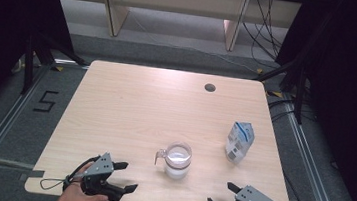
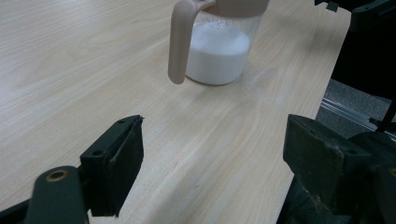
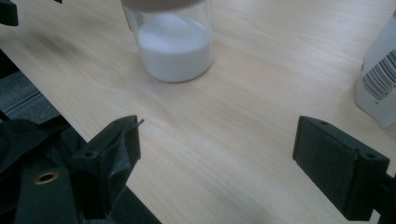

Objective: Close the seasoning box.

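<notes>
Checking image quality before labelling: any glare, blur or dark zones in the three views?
High view: sharp and evenly lit on the table, black at both side edges, with a bright glint on the jug rim. Left gripper view: jug handle and near jaws soft, faint sheen on the wood. Right gripper view: barcoded carton slightly blurred at the frame edge, jaws dark.
</notes>
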The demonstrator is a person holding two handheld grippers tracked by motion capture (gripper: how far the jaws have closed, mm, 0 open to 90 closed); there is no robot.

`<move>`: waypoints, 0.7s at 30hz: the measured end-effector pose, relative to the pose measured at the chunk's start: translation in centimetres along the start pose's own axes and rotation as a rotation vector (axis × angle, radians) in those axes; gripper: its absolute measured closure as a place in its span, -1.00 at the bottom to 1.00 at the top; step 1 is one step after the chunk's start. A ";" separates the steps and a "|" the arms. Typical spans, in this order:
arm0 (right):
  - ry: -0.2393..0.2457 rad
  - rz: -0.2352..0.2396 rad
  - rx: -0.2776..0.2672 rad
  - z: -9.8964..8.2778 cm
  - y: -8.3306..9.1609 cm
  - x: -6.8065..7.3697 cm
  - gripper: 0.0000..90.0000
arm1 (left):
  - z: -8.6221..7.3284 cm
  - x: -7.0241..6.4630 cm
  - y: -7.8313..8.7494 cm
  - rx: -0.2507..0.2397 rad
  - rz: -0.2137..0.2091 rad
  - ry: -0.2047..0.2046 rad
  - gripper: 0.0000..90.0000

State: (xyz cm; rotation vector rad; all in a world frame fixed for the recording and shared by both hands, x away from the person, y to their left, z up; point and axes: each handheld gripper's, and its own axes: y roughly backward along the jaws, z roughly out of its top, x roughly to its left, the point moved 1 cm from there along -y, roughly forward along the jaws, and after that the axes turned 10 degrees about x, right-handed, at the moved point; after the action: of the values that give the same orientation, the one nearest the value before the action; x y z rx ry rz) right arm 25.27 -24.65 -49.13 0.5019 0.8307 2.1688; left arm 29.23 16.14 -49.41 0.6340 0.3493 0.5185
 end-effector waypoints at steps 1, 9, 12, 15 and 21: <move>-0.030 0.002 0.008 -0.1 0.0 0.3 -0.64 | 0.0 0.0 0.0 0.000 -0.002 0.001 -0.56; -0.010 -0.007 0.020 -0.3 -0.2 0.2 -0.64 | -0.3 0.1 -0.2 0.013 -0.002 -0.005 -0.56; -0.016 -0.003 0.025 -0.3 -0.2 0.2 -0.64 | -0.3 0.1 -0.2 0.015 0.005 -0.006 -0.56; -0.016 -0.006 0.026 -0.3 -0.2 0.2 -0.64 | -0.3 0.2 -0.2 0.013 -0.002 -0.007 -0.56; -0.035 -0.008 0.030 -0.4 -0.2 0.4 -0.64 | -0.3 0.1 -0.2 0.012 0.000 0.006 -0.56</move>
State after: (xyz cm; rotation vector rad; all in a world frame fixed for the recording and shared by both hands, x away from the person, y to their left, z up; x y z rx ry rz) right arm 24.91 -24.39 -49.50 0.5491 0.8452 2.1368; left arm 29.28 16.22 -49.78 0.6444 0.3585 0.5183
